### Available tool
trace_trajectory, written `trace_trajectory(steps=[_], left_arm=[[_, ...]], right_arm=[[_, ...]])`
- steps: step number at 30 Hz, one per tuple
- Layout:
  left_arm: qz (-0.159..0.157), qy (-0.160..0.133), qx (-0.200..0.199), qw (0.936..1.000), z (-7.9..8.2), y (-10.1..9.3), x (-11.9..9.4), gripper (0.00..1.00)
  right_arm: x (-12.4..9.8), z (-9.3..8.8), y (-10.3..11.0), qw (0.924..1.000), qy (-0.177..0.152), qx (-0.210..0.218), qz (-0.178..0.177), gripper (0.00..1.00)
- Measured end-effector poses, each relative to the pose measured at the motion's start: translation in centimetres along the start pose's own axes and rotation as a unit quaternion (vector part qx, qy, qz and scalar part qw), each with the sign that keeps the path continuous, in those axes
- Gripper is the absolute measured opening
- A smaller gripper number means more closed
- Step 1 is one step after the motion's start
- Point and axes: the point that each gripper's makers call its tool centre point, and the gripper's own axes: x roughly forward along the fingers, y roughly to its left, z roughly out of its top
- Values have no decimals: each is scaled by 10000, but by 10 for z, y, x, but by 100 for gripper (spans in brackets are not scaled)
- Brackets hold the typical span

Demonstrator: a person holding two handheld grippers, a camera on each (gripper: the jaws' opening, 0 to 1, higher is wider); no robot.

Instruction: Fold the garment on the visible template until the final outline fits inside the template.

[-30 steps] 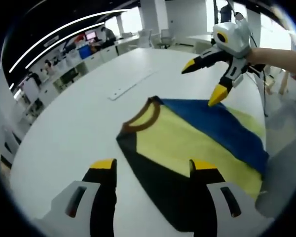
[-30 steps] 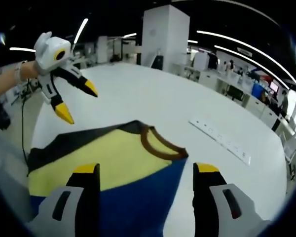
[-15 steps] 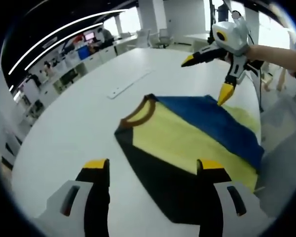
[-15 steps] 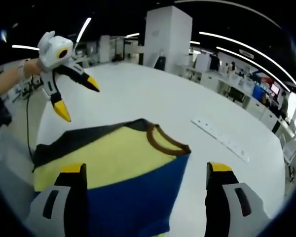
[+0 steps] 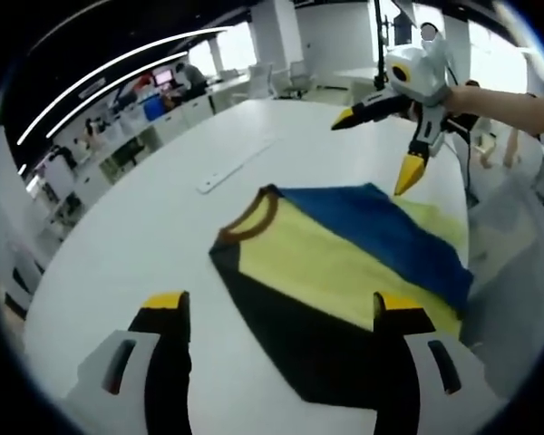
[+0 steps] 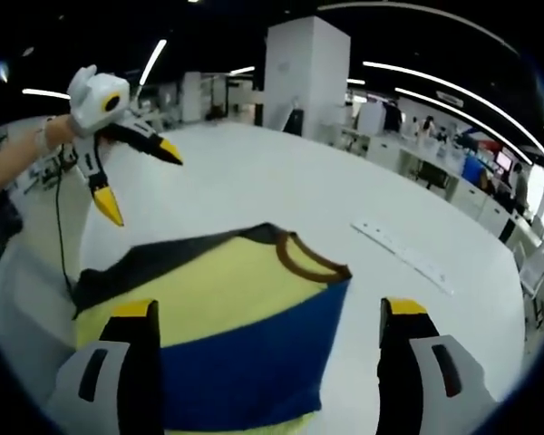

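Note:
A folded garment [image 5: 335,272] in yellow, blue and black, with a brown collar [image 5: 252,217], lies flat on the white table [image 5: 145,236]. My left gripper [image 5: 281,308] hovers open over its black edge, nothing between the jaws. My right gripper [image 5: 376,149] hangs open above the garment's far blue side, held by a hand. In the right gripper view, the garment [image 6: 218,290] lies just ahead of my open right gripper [image 6: 267,310]. My left gripper [image 6: 140,183] is raised open beyond the black edge.
A long white strip [image 5: 236,163] lies on the table past the collar, also the strip [image 6: 403,254] in the right gripper view. A cable [image 6: 62,236] hangs by the table's edge. Office desks [image 5: 118,136] and a white pillar [image 6: 308,72] stand beyond.
Both grippers' jaws have spread a little wider, and both have drawn back slightly from the garment. The garment lies as before.

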Motion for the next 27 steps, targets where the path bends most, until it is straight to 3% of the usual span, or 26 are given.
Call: trace_trajectory(steps=[12, 16, 27], left_arm=[[-70, -93, -103, 9999, 6, -14, -13, 82], [-55, -122, -105, 9999, 7, -17, -16, 84], [-63, -301, -110, 9995, 12, -32, -31, 88]], right_arm=[[-24, 10, 7, 9996, -233, 100, -100, 100], [-33, 12, 7, 9991, -220, -191, -295, 100], [-48, 10, 31, 9987, -79, -445, -233, 100]])
